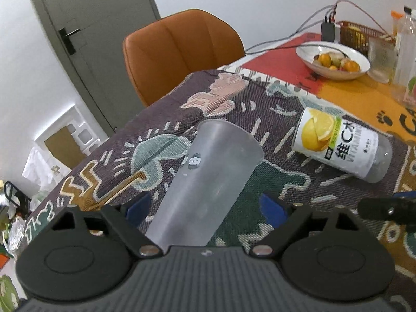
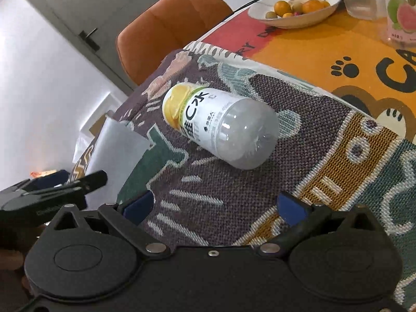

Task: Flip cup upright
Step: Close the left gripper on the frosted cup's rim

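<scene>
A frosted translucent plastic cup [image 1: 208,182] lies on its side on the patterned cloth, its wide mouth pointing away from me. It runs between the blue pads of my left gripper [image 1: 206,209], whose jaws stand wide apart on either side of it without touching. The cup also shows at the left of the right wrist view [image 2: 117,150]. My right gripper [image 2: 219,206] is open and empty over the cloth, short of a lemon drink bottle [image 2: 221,127] lying on its side. The bottle also shows in the left wrist view [image 1: 340,145].
A white bowl of fruit [image 1: 334,61], a glass [image 1: 381,59] and a guava drink bottle [image 2: 400,7] stand at the far right of the table. An orange chair [image 1: 182,49] stands behind the table's far edge. The left gripper's body [image 2: 52,195] sits beside my right one.
</scene>
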